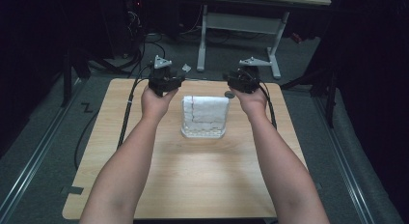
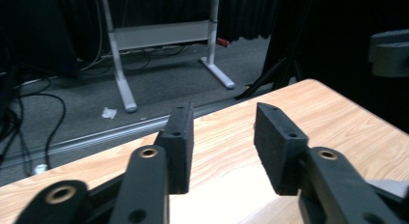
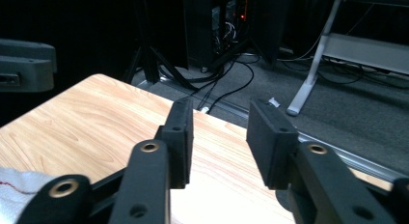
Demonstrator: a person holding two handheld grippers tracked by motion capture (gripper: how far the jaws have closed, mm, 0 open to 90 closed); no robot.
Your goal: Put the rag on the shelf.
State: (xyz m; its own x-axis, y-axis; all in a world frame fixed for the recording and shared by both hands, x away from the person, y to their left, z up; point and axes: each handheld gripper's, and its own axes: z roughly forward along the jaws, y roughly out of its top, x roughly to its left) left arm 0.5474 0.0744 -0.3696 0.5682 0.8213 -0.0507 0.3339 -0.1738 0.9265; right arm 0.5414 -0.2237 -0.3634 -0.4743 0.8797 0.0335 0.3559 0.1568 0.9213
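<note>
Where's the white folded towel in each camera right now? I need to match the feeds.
High view: the white towel lies mid-table, between the two hands, both grippers held beyond its far corners.
Left gripper view: not in this picture.
Right gripper view: just its corner, bottom left, beside the left jaw.
Shared landmark: the white desk leg on the floor beyond the table.

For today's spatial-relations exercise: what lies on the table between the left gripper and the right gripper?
In the high view, a folded white towel lies on the table, between and just nearer than the left gripper and right gripper. Neither touches it.
</note>
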